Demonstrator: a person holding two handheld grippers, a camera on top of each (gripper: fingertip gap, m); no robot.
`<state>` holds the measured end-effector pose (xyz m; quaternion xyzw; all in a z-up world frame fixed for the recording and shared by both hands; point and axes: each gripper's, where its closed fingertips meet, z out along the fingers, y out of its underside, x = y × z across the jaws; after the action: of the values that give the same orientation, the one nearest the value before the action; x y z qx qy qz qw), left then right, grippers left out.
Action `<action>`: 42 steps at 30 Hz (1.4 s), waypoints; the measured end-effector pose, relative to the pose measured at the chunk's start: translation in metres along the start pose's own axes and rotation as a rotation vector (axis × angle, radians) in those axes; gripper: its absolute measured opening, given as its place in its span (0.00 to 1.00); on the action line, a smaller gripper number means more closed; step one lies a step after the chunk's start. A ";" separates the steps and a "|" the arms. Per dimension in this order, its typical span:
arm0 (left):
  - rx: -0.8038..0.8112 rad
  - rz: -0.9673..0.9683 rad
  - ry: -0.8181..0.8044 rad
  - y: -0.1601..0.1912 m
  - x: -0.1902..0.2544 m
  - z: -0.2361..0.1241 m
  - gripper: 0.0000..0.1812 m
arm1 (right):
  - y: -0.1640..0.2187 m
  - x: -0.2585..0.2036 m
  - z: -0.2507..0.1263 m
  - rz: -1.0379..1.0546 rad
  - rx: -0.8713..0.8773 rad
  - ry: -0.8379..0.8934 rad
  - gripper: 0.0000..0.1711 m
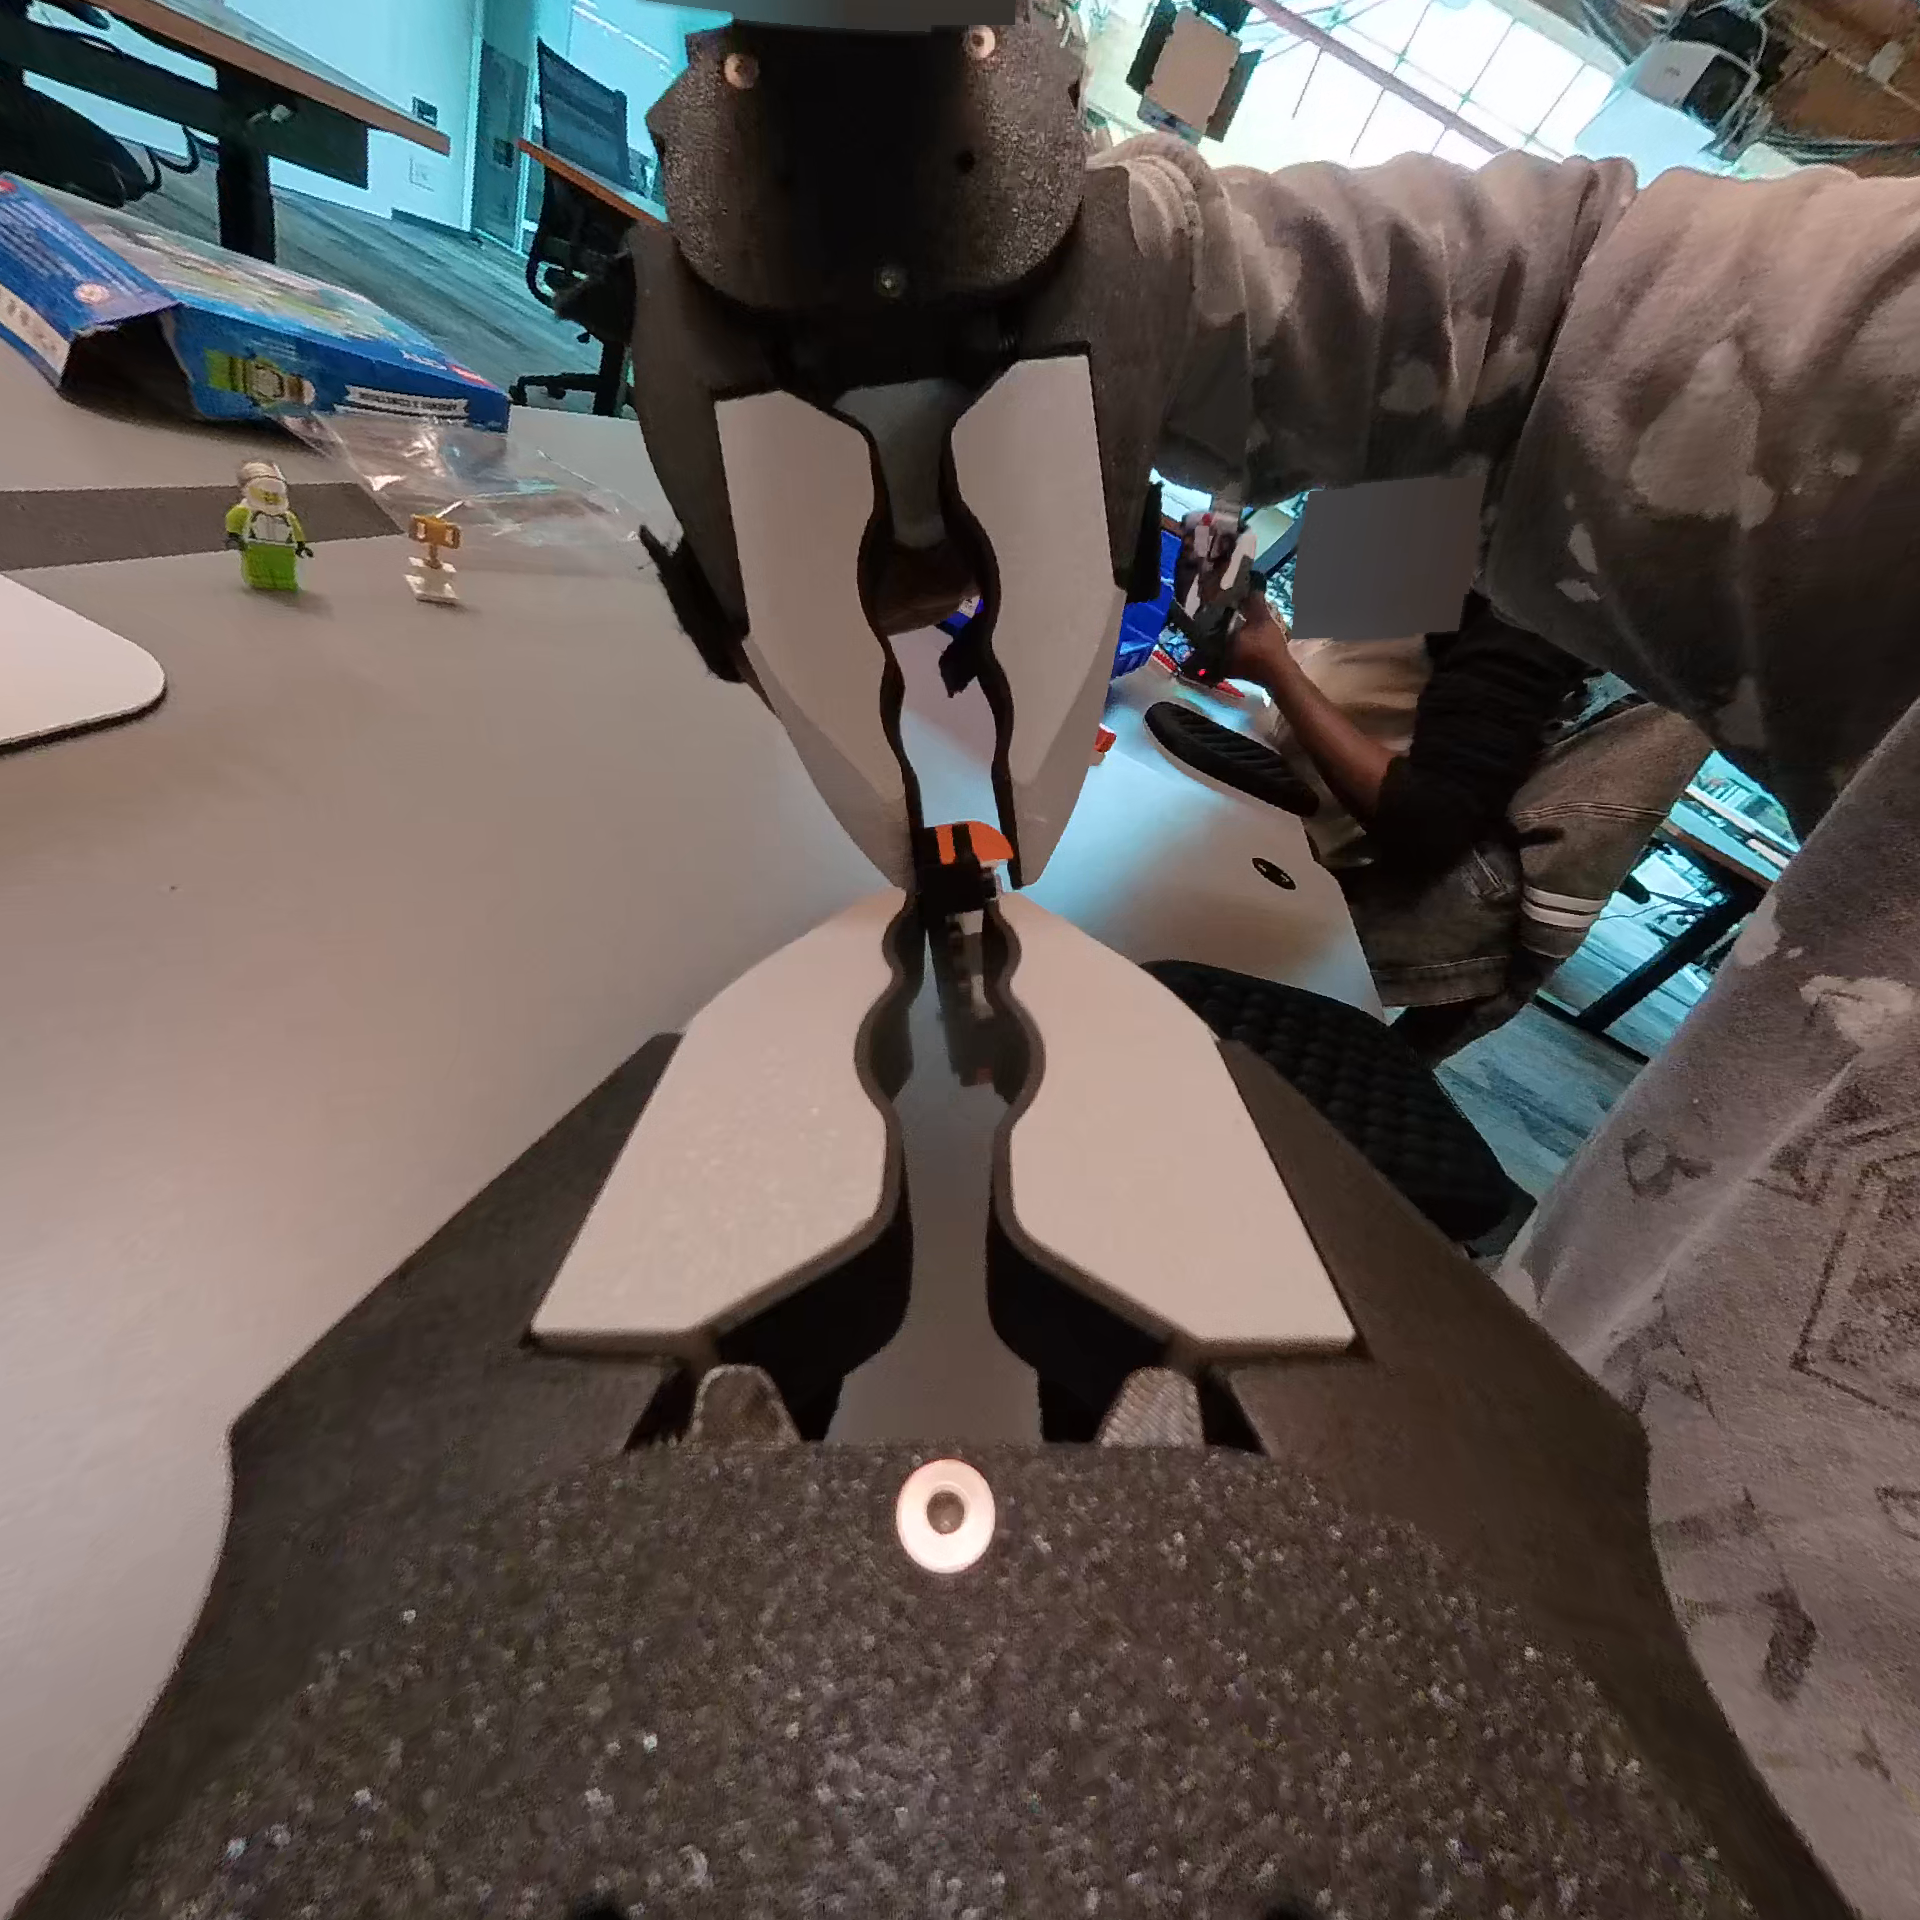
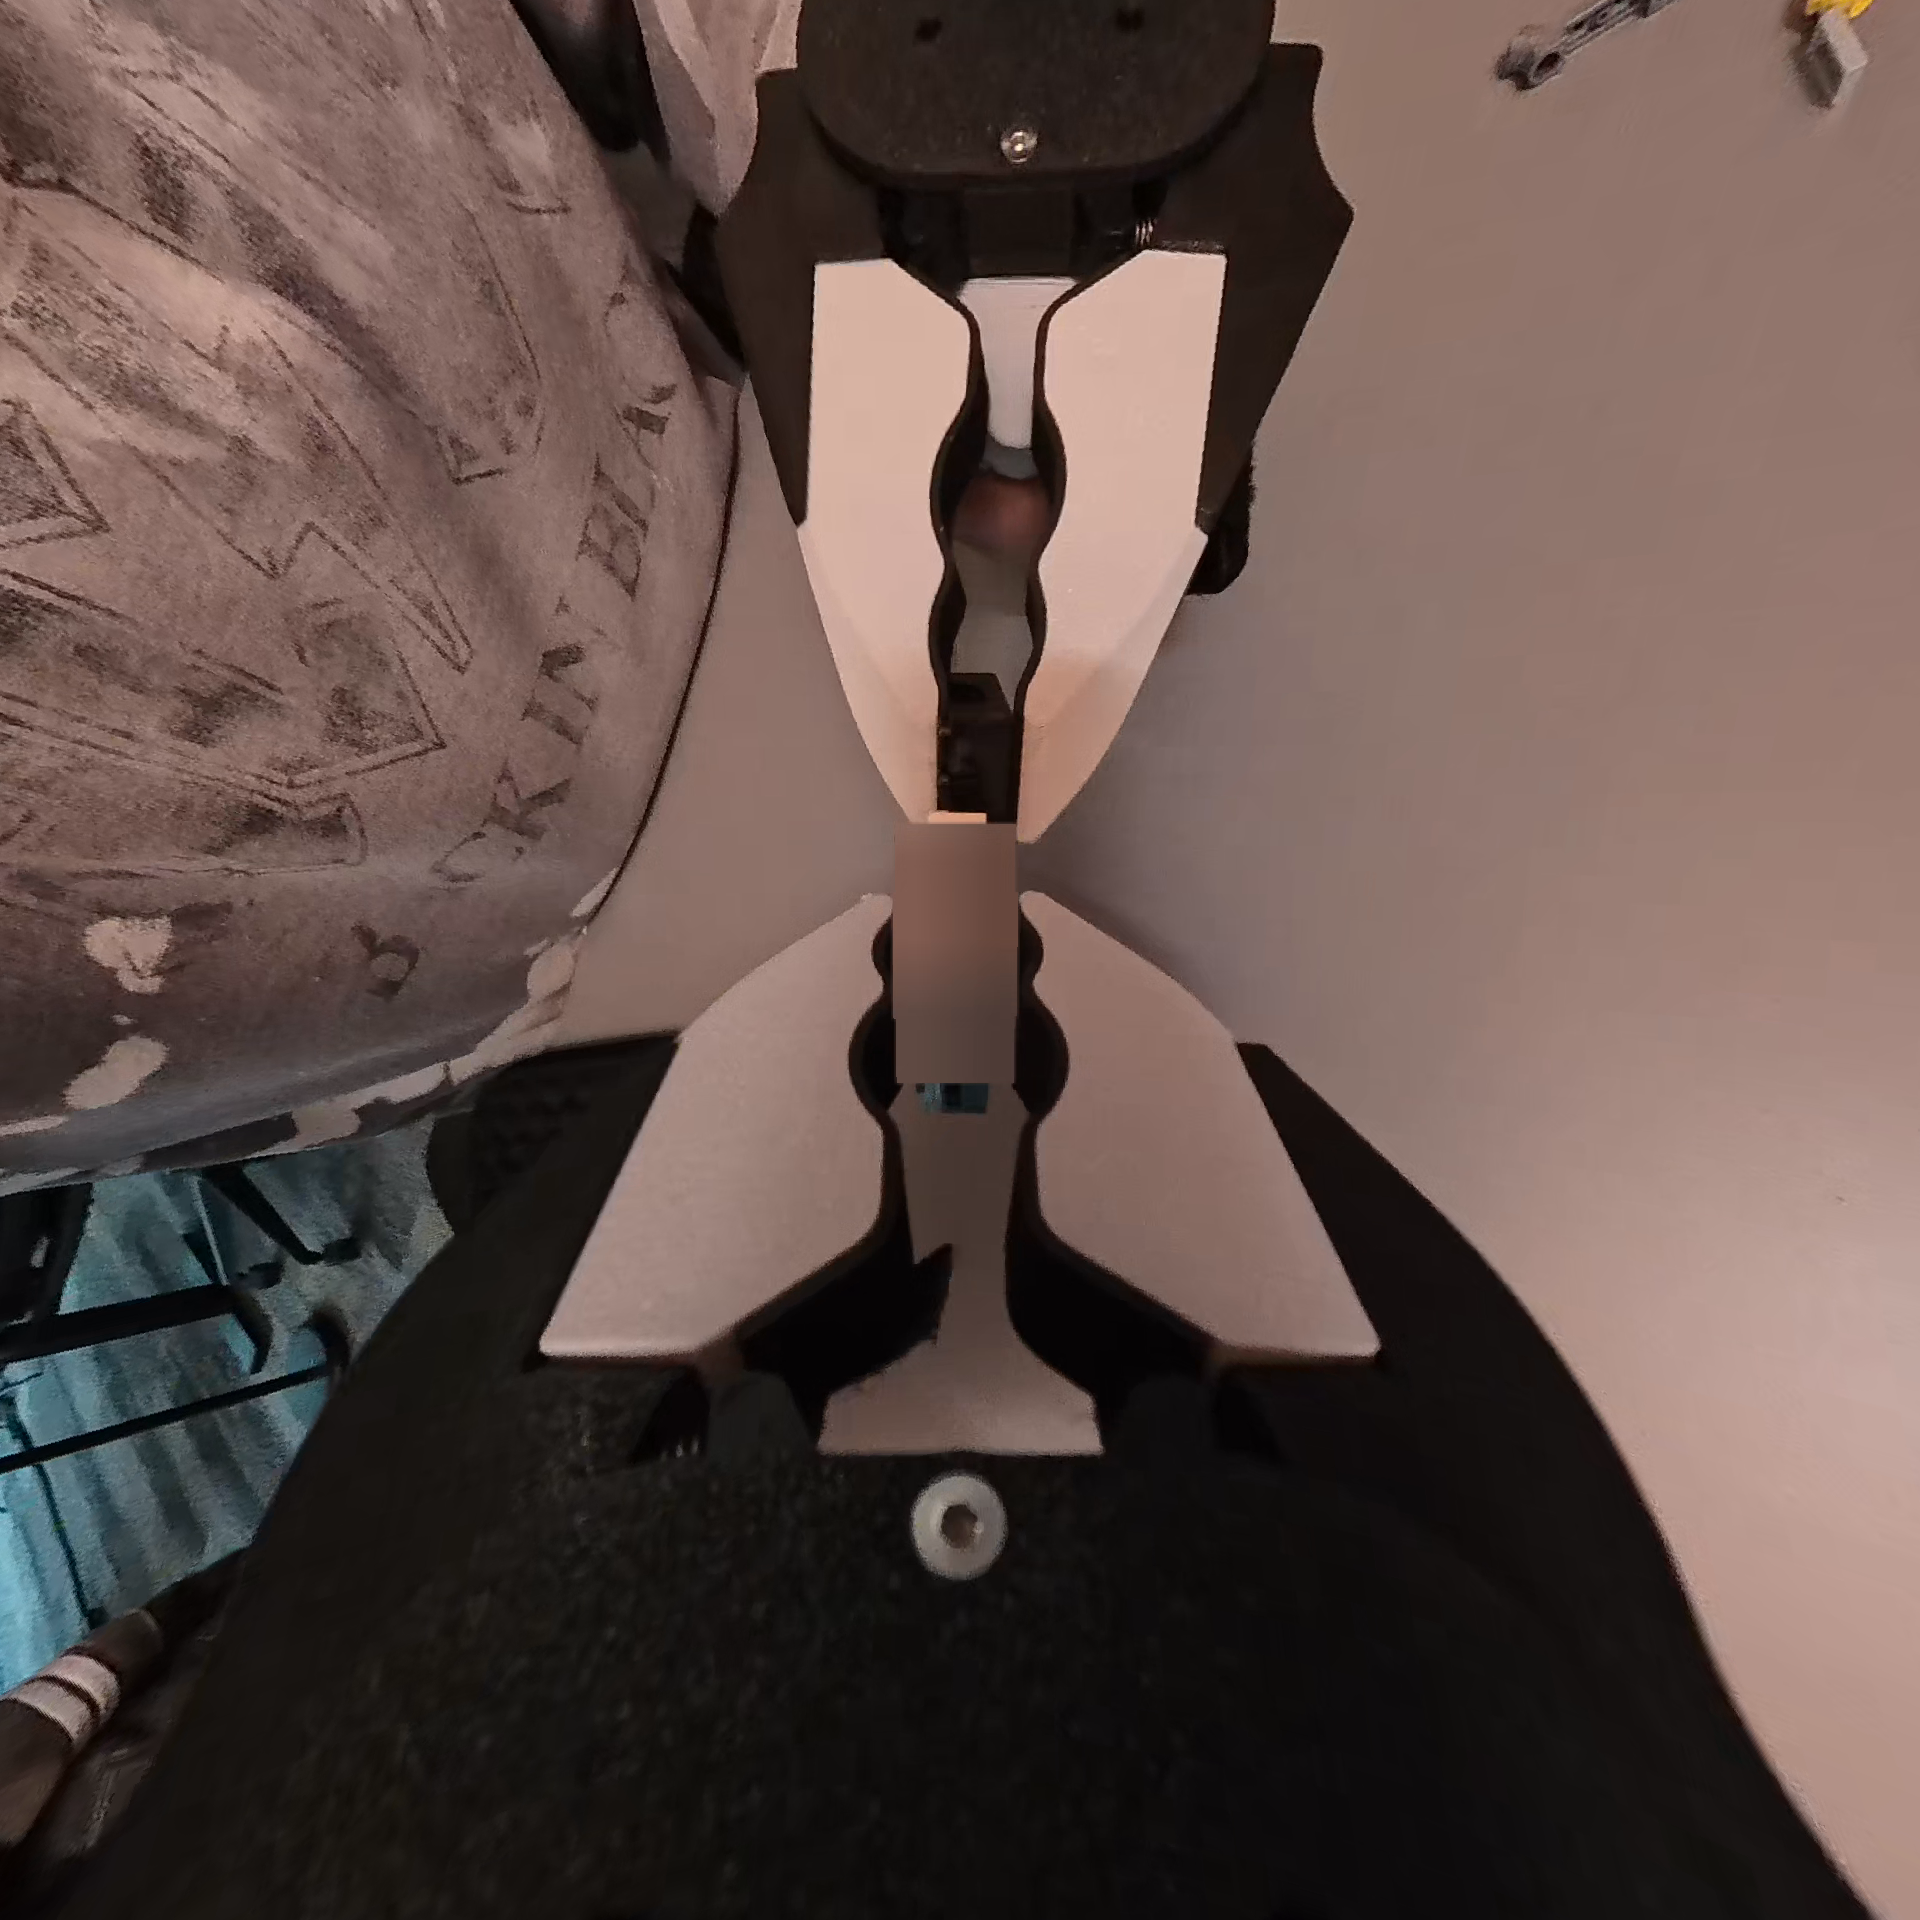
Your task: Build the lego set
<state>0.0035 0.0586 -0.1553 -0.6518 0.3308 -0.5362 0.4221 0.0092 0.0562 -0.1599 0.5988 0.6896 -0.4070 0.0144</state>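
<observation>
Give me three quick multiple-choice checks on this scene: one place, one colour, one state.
1. The minifigure stands: A) in a bowl; B) on the table, left of the trophy; C) between the tool fingers.
2. Its legs are: A) red; B) white; C) lime green.
3. The left tool is: A) shut on the lego assembly; B) wide open; C) lying on the table.
Answers: 1 B, it stands upright beside the trophy; 2 C, bright green below the torso; 3 A, its fingers pinch the orange-and-black piece.
</observation>
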 end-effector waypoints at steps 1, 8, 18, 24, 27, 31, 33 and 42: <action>-0.005 0.001 0.009 0.001 0.001 0.000 0.06 | 0.001 -0.001 0.001 0.007 0.001 -0.010 0.10; -0.044 0.011 0.106 0.003 0.010 -0.003 0.11 | 0.006 -0.006 -0.002 0.059 -0.006 -0.074 0.09; -0.055 -0.043 0.109 0.004 0.008 -0.004 0.06 | 0.007 -0.006 -0.002 0.069 -0.029 -0.043 0.09; -0.024 -0.102 0.126 0.001 0.007 -0.005 0.02 | 0.002 -0.008 -0.003 0.056 -0.007 -0.032 0.09; -0.025 -0.105 0.118 0.001 0.006 -0.005 0.02 | 0.003 -0.006 -0.002 0.055 0.000 -0.024 0.09; -0.026 -0.121 0.122 0.002 0.006 -0.004 0.02 | 0.004 -0.007 -0.003 0.062 -0.005 -0.030 0.09; -0.031 -0.125 0.119 0.004 0.006 -0.003 0.02 | 0.006 -0.005 -0.001 0.055 -0.024 -0.024 0.09; -0.012 -0.133 0.099 0.002 -0.001 -0.005 0.02 | 0.004 0.001 -0.001 0.063 0.026 0.038 0.09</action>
<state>-0.0014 0.0580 -0.1572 -0.6475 0.3105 -0.5927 0.3648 0.0129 0.0574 -0.1622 0.6278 0.6655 -0.4037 0.0064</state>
